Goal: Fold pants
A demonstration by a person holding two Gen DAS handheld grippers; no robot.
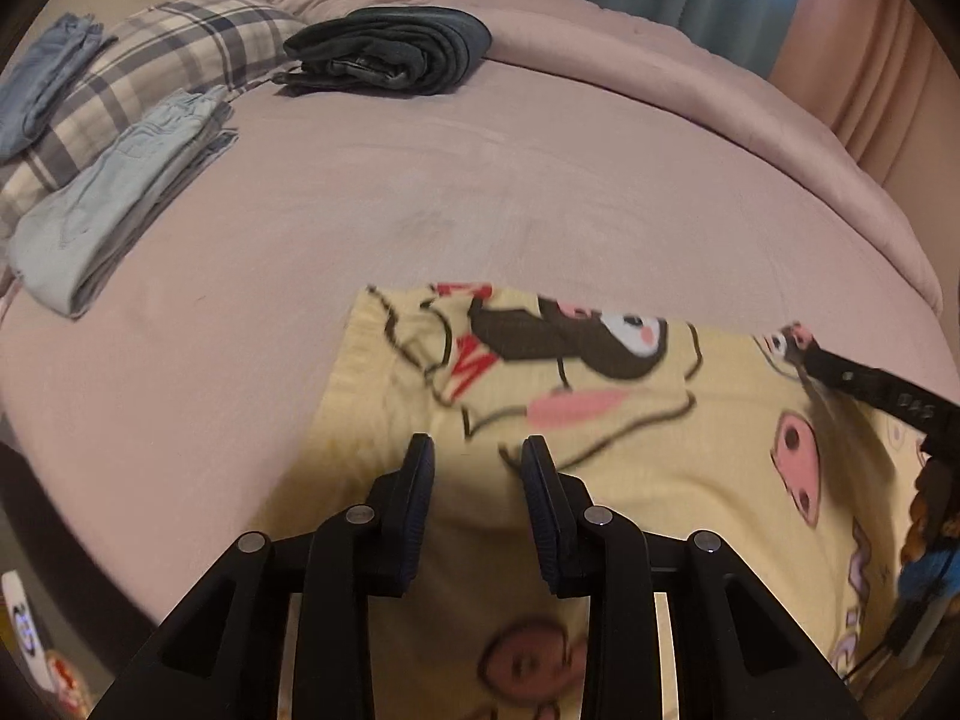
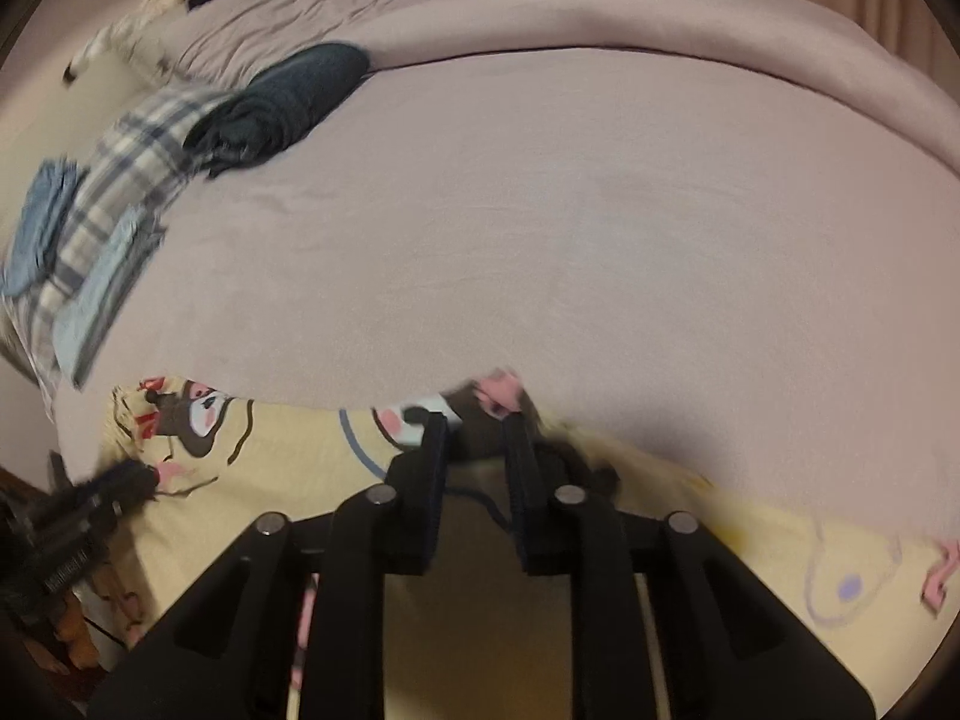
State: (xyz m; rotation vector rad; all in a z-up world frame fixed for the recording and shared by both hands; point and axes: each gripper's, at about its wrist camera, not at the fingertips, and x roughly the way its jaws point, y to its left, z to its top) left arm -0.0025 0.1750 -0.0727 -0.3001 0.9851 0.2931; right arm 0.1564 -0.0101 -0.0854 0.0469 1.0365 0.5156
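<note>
Item 1, 9 to 10 o'clock in the left wrist view: folded light-blue trousers (image 1: 114, 204) lying partly on a plaid pillow (image 1: 174, 60), with a second blue garment (image 1: 42, 84) beyond it. These look like finished pieces set aside at the edge so the middle of the pink bed (image 1: 480, 180) is free for folding.

Item 2, 11 to 12 o'clock: dark folded trousers (image 1: 390, 51), likewise set aside.

Item 3, 6 o'clock: left gripper (image 1: 477, 450), fingers parted over the cloth with nothing between them (released, hovering above the near part).

Item 4, 5 to 3 o'clock: yellow cartoon-print pants (image 1: 600, 450), the task's piece, spread on the near part of the bed. Red letters are printed beside the black-and-white character, too smeared to read.

Item 5, 3 o'clock: right gripper (image 1: 807, 360), reaching the pants' far edge. In its own view the right gripper (image 2: 477, 426) has that edge sitting between its fingers; blur hides whether it is clamped, so I cannot tell. Probably placed to carry the edge over for a fold.
</note>
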